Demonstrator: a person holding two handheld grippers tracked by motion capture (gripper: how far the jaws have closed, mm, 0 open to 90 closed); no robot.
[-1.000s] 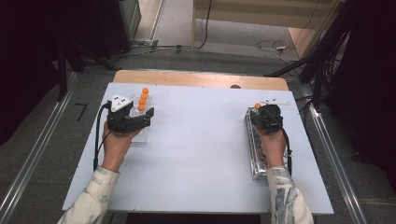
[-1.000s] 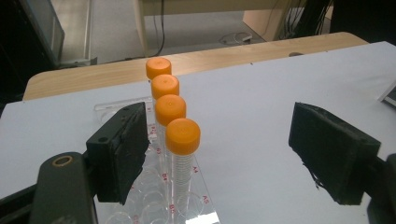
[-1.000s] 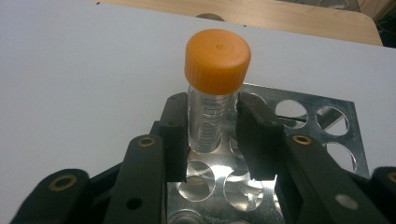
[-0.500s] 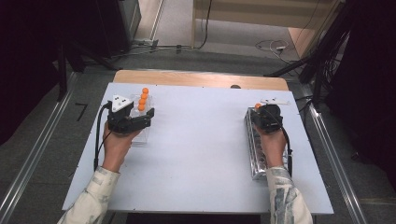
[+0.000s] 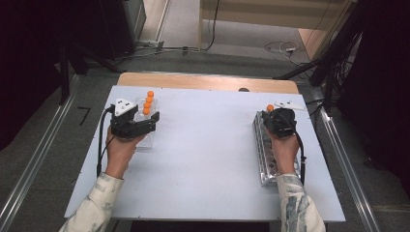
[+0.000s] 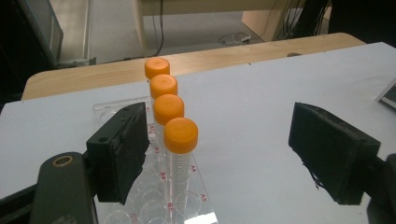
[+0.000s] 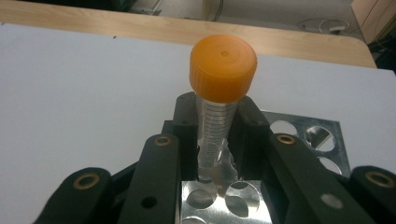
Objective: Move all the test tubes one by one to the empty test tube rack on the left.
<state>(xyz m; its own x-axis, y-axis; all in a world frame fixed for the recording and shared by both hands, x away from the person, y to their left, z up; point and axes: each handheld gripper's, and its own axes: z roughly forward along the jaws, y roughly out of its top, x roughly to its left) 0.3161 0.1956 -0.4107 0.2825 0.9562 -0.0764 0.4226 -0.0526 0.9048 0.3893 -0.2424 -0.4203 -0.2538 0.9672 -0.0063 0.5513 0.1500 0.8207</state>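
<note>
Pale blue tabletop [image 5: 208,145] fills the high view, with dark floor and cables beyond it. We rest our left gripper [image 5: 145,126] at the clear rack [image 5: 145,140] where four orange-capped tubes [image 5: 148,103] stand in a row, while our right gripper [image 5: 271,116] sits over the far end of the metal rack [image 5: 263,159].

From the left gripper view, our left gripper [image 6: 224,154] stands wide apart, pads clear of everything; the nearest tube [image 6: 180,140] rises between them, so a squeeze would take it next.

From the right gripper view, our right gripper [image 7: 218,135] has just been closing and now clamps the held tube [image 7: 219,93] just below its cap, upright, so it can travel straight. Its foot seems to sit in a hole of the metal rack [image 7: 303,135], though the pads hide that.
</note>
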